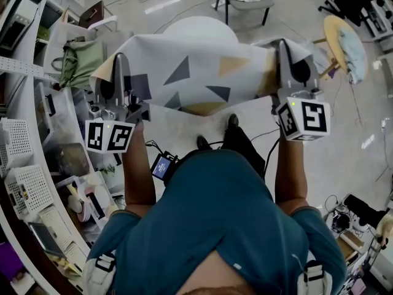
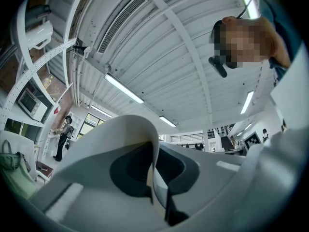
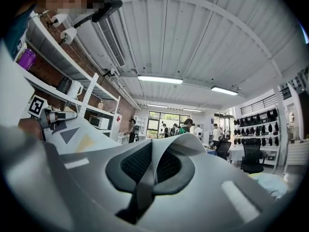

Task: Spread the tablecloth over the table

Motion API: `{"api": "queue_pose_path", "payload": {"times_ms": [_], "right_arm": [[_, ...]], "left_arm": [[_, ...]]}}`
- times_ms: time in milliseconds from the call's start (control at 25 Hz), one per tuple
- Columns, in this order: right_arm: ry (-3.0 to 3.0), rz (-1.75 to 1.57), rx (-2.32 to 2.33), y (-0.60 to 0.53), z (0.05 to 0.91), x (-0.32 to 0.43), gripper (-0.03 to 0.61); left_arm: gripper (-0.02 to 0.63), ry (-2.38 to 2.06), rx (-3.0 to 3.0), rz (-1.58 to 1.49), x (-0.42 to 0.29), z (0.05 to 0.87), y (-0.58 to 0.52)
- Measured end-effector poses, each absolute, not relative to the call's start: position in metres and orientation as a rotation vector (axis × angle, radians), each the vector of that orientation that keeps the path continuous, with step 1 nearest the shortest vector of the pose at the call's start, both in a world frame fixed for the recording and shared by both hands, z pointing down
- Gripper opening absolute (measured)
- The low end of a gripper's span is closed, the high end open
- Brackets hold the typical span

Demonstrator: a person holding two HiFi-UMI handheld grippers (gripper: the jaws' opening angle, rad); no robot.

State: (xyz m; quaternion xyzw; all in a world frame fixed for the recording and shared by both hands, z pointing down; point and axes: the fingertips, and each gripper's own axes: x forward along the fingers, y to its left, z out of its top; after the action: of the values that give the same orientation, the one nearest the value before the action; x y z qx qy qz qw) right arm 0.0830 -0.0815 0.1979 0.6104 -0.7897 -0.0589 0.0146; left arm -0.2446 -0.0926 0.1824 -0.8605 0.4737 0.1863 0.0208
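**Cloth pinched at both ends**

Head view: the tablecloth (image 1: 196,78) stretches between the left gripper (image 1: 120,63) at 9 o'clock and the right gripper (image 1: 288,54) at 3. The round worktop (image 1: 199,26) shows beyond it at 12.

Left gripper view: the fingers (image 2: 96,192) pinch a cloth fold.

Right gripper view: the fingers (image 3: 203,178) are pressed on the cloth's edge.

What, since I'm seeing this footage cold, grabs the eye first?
The tablecloth, white with grey and yellow triangles, hangs stretched in mid-air at the head view's centre, one end pinched in the left tool, the other in the right tool. Beyond it stands an uncovered round white table; the person's teal shirt fills the lower frame.
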Motion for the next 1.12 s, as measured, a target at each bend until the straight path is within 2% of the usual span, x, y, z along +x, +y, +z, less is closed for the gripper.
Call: {"api": "queue_pose_path", "payload": {"times_ms": [1120], "right_arm": [[-2.535,-0.118,1.76,-0.258,0.219,0.092,0.015]], "left_arm": [[0.003,1.64,-2.634,0.553,-0.235,0.2,-0.236]]}}
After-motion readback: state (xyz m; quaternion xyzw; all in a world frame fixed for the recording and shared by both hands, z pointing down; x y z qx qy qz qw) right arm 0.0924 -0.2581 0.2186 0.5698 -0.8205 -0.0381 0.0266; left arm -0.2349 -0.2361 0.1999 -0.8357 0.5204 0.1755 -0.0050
